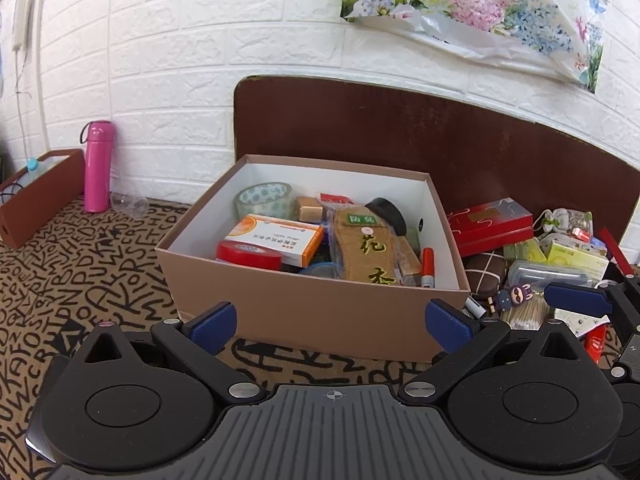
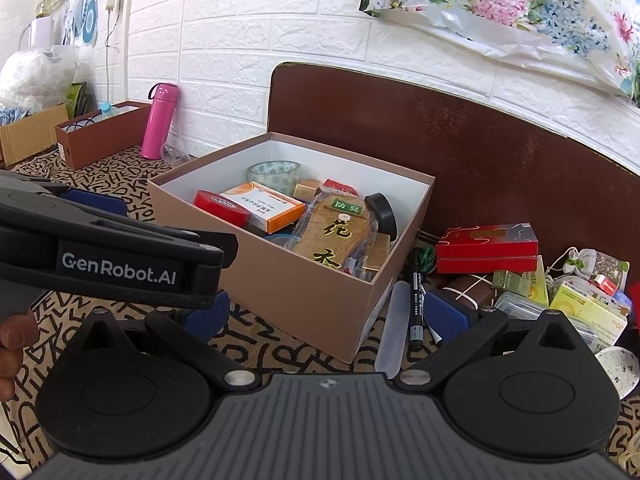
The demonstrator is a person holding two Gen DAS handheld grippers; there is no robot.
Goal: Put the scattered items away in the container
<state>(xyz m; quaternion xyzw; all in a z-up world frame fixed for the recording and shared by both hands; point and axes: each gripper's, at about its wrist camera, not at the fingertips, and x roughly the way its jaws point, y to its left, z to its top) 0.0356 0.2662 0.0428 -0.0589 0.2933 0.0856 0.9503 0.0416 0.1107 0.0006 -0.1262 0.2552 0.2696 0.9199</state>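
An open brown cardboard box (image 1: 312,312) (image 2: 304,300) stands on the patterned table. It holds tape rolls, an orange-and-white medicine box (image 1: 276,238), a brown packet with Chinese characters (image 1: 368,248) and other small items. Scattered items lie to its right: a red box (image 1: 490,222) (image 2: 486,246), a black marker (image 2: 416,304), a clear case (image 2: 390,328), yellow-green boxes (image 2: 588,306). My left gripper (image 1: 330,322) is open and empty in front of the box. My right gripper (image 2: 326,316) is open and empty, near the box's front right corner and the marker.
A pink bottle (image 1: 98,166) (image 2: 158,126) and a long brown box (image 1: 40,196) stand at the back left by the white brick wall. A dark brown board (image 1: 440,140) leans behind the box. A floral bag (image 1: 480,8) hangs above. A speckled white dish (image 2: 618,368) lies at the right.
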